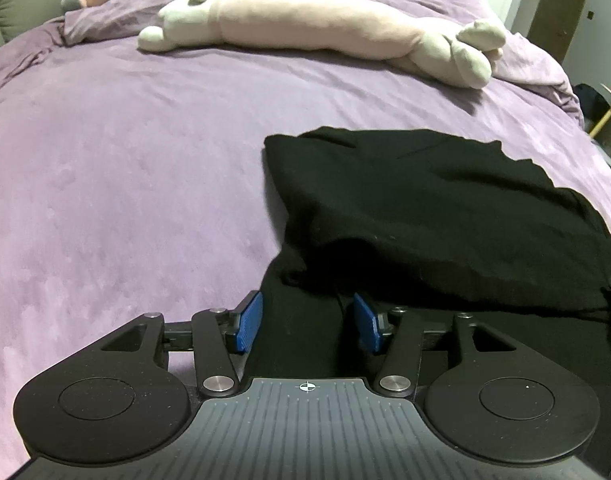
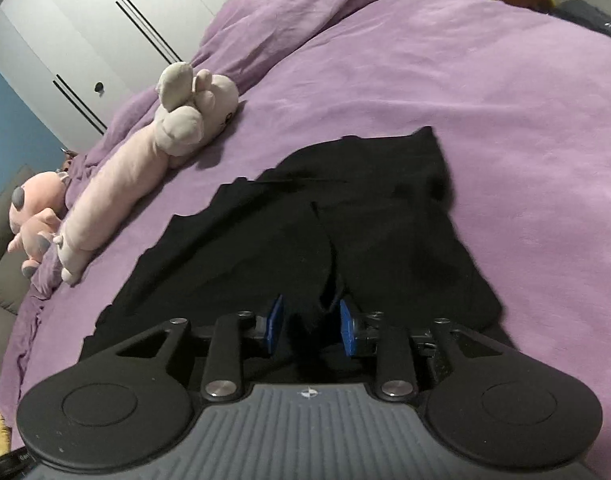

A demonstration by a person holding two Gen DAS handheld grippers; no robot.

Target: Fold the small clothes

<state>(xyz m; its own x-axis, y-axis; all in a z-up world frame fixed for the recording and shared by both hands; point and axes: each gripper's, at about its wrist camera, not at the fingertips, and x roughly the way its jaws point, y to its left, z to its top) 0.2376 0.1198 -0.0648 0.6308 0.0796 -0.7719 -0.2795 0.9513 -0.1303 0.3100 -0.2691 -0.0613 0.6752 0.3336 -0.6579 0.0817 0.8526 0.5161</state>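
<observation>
Black cloth, a small garment [image 1: 425, 208], lies rumpled on the purple bedspread [image 1: 125, 200], near a long pale plush toy [image 1: 305, 28]. The left gripper [image 1: 307, 322] has its blue pads [image 1: 249, 322] set about halfway apart, with a strip of the garment running between them; whether the pads press on it cannot be told. The right gripper [image 2: 311, 326] stands narrower, a bunched fold of the same garment between its pads [image 2: 347, 328], which seem not to clamp it.

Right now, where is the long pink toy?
In the left view, the long pink toy lies across the far side of the purple bed, beyond the black cloth.
</observation>
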